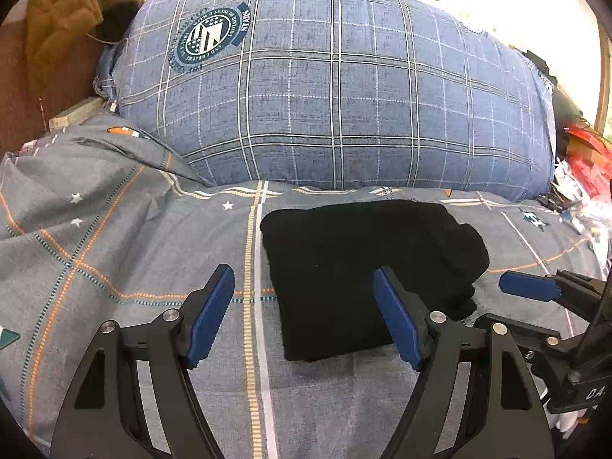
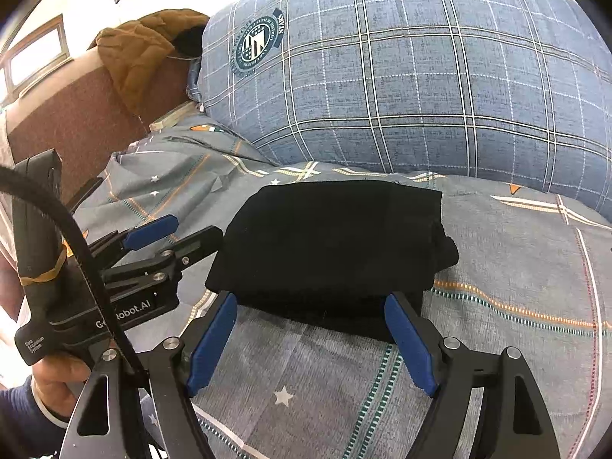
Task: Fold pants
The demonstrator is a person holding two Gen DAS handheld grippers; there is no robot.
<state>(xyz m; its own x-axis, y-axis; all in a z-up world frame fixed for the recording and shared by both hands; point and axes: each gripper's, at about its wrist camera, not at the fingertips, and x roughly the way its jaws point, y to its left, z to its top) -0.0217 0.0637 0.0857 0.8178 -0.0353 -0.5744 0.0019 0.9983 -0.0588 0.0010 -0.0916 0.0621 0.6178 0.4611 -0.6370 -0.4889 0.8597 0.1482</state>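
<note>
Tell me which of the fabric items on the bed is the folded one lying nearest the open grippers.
The black pants, folded into a compact rectangle flat on the grey bedsheet. The blue plaid pillow sits behind them, and the brown jacket is farthest away.

The folded pants are laid on the bedsheet at mid-frame, before the pillow filling the upper frame. A jacket is seen at upper left, draped over the headboard.
</note>
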